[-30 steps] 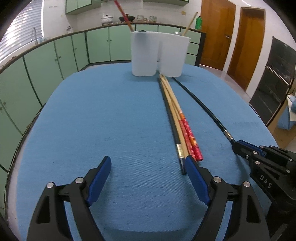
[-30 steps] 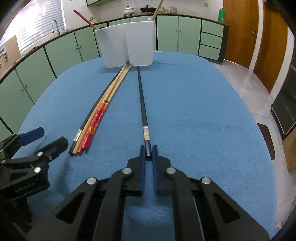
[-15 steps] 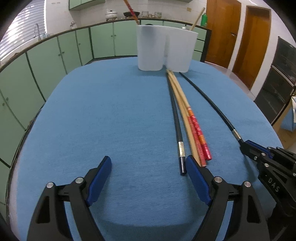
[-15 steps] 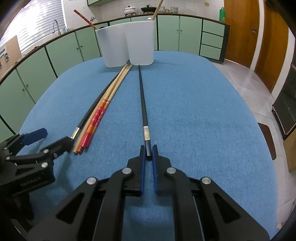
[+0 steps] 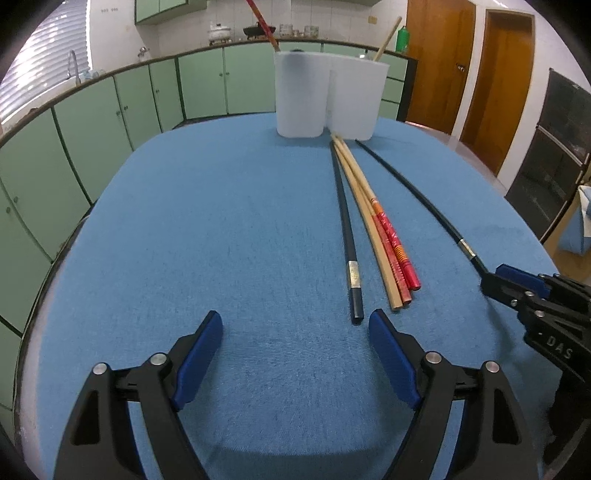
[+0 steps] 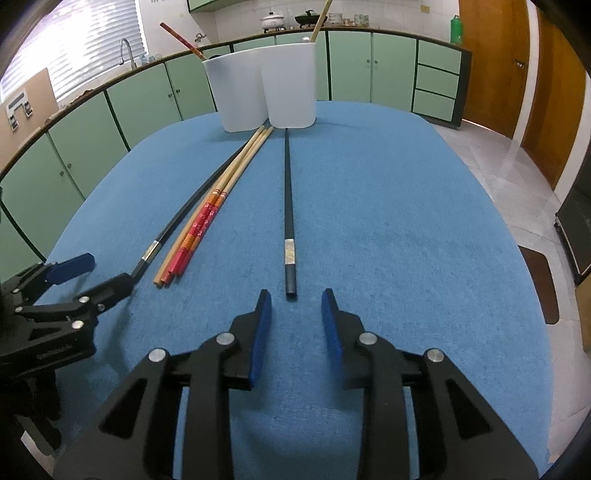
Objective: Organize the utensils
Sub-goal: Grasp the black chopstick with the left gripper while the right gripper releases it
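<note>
- the step in hand looks like picking chopsticks off the blue tablecloth (image 6: pixel 406 221) for sorting into the white two-compartment holder (image 6: pixel 264 92) at the table's far end.
- the right gripper (image 6: pixel 295 321) is parted to a moderate gap and holds nothing; the near end of a lone black chopstick (image 6: pixel 289 206) lies just ahead of its blue pads (image 6: pixel 260 325), lined up with the gap but not between them.
- the left gripper (image 5: pixel 295 336) is spread wide and empty; a second black chopstick (image 5: pixel 345 229) ends just ahead of its right-hand pad.
- counted on the cloth: two black chopsticks, each with a silver band; two red-patterned chopsticks (image 5: pixel 391 243) side by side; one plain wooden chopstick (image 5: pixel 369 229) beside them. five in all.
- the four on the left fan out from a point touching the holder's base; the lone black one lies well apart to their right, its tip near the holder.
- already standing in the holder: one red chopstick (image 6: pixel 181 38) in the left compartment, one wooden chopstick (image 6: pixel 320 18) in the right.
- the next move likely calls for the right gripper to advance until the black end sits between its pads, then close and lift.
- a thin, smooth stick lying flat may well slip or roll, so the pads should sit low to the cloth.
</note>
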The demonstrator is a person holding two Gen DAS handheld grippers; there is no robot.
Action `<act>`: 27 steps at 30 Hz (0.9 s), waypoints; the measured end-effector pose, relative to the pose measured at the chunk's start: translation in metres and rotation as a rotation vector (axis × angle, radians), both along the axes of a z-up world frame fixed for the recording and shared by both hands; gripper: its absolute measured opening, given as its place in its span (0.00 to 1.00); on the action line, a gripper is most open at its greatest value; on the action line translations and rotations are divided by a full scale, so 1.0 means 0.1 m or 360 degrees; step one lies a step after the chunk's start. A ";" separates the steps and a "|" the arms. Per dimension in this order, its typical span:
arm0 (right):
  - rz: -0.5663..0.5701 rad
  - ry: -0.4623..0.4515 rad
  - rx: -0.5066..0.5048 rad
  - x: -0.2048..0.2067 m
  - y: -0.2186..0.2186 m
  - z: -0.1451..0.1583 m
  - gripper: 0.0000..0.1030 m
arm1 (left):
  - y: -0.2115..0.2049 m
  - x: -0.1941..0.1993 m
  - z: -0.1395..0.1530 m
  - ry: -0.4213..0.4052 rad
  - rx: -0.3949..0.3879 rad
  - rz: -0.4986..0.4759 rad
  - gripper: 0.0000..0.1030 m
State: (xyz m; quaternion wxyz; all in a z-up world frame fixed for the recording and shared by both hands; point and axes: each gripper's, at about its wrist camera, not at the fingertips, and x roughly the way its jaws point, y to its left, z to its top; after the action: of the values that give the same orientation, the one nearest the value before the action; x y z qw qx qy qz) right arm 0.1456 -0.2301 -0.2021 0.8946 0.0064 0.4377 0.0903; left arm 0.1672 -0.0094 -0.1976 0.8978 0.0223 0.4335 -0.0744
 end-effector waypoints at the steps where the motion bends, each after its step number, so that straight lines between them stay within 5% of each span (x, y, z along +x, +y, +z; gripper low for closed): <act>1: 0.0002 0.0000 -0.0003 0.00 0.01 0.00 0.27 | -0.01 0.01 0.00 0.0000 0.0001 0.0001 0.77; 12: 0.0011 0.0001 -0.0028 0.07 0.05 -0.01 0.15 | -0.17 0.11 -0.01 0.0004 0.0003 -0.0032 0.61; 15: -0.0004 0.0001 -0.0040 0.07 0.05 -0.01 0.06 | -0.20 0.12 0.00 0.0004 -0.0019 -0.0046 0.47; 20: 0.0012 -0.0010 -0.0058 0.07 0.07 -0.01 0.06 | -0.27 0.13 0.01 0.0006 -0.0061 -0.0101 0.12; 27: 0.0014 -0.0052 -0.0025 -0.02 0.03 0.11 0.06 | -0.25 0.09 0.03 0.0008 -0.0105 -0.0098 0.06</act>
State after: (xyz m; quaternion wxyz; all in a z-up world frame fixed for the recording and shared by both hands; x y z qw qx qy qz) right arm 0.1440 -0.2268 -0.1910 0.9012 -0.0041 0.4237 0.0909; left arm 0.1761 -0.0349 -0.1942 0.8943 0.0059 0.4321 -0.1162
